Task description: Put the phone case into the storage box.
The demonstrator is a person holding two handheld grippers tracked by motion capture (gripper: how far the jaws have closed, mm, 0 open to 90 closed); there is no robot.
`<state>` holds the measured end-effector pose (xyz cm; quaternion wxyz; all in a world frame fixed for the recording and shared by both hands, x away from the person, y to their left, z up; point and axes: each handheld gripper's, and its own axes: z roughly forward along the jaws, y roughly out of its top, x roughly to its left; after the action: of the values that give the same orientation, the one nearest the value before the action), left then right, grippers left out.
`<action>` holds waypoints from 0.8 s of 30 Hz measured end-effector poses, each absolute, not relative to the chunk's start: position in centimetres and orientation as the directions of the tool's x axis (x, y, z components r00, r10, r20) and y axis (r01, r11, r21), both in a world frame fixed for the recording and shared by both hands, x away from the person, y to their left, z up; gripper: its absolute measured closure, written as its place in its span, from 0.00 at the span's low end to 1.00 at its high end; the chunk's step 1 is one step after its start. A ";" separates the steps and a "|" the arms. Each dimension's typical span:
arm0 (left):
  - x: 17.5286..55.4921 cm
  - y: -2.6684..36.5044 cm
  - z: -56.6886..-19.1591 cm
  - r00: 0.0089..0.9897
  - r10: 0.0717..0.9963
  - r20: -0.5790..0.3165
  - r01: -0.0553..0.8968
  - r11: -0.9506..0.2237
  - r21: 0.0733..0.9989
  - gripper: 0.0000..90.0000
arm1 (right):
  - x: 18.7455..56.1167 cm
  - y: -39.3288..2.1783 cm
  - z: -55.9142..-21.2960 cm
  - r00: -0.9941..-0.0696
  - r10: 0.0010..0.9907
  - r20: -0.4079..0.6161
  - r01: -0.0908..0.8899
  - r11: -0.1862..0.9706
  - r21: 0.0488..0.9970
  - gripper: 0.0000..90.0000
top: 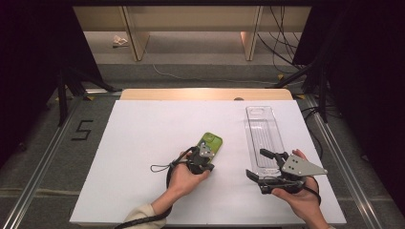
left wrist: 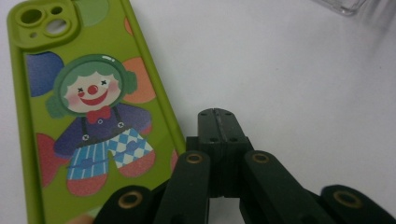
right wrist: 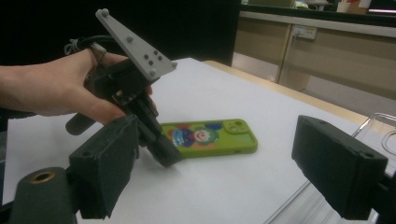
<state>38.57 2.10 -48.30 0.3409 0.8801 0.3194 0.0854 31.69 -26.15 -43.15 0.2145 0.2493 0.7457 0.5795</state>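
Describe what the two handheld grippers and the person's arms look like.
Both are black two-jaw tools. The left gripper and the right gripper each carry a grey three-cornered plate studded with small dots. Black cables trail from them. A cream sleeve cuff covers the left forearm.

surface: white table [top: 143,143] | on it: green phone case [top: 213,141], clear tray [top: 261,129]

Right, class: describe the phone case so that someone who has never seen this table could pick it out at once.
On the white table, look near the middle, just beyond the left claw. The phone case lies flat there, printed side up. Unlike the clear plastic tray to its right, it is lime green with a cartoon clown on it.
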 end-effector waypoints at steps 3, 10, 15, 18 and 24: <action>38.6 2.1 -48.4 0.782 0.619 -0.066 0.503 -0.566 0.653 1.00 | 31.7 -26.2 -43.2 -0.783 0.621 -0.030 0.126 0.205 0.971 0.18; 38.8 2.1 -48.3 0.781 0.622 -0.055 0.502 -0.573 0.647 1.00 | 31.7 -26.2 -43.2 -0.784 0.620 -0.030 0.125 0.205 0.971 0.18; 39.0 2.7 -48.3 0.774 0.631 -0.055 0.509 -0.569 0.645 1.00 | 31.7 -26.2 -43.2 -0.783 0.622 -0.029 0.126 0.204 0.971 0.18; 39.1 3.1 -48.3 0.767 0.639 -0.056 0.517 -0.564 0.644 1.00 | 31.7 -26.2 -43.2 -0.784 0.620 -0.029 0.126 0.204 0.971 0.18; 39.3 3.5 -48.3 0.758 0.650 -0.057 0.526 -0.557 0.643 1.00 | 31.7 -26.2 -43.2 -0.784 0.620 -0.029 0.127 0.206 0.970 0.18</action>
<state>39.29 3.53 -48.31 0.3309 0.8772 0.3350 0.0939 31.70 -26.18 -43.22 0.2128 0.2500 0.7468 0.5784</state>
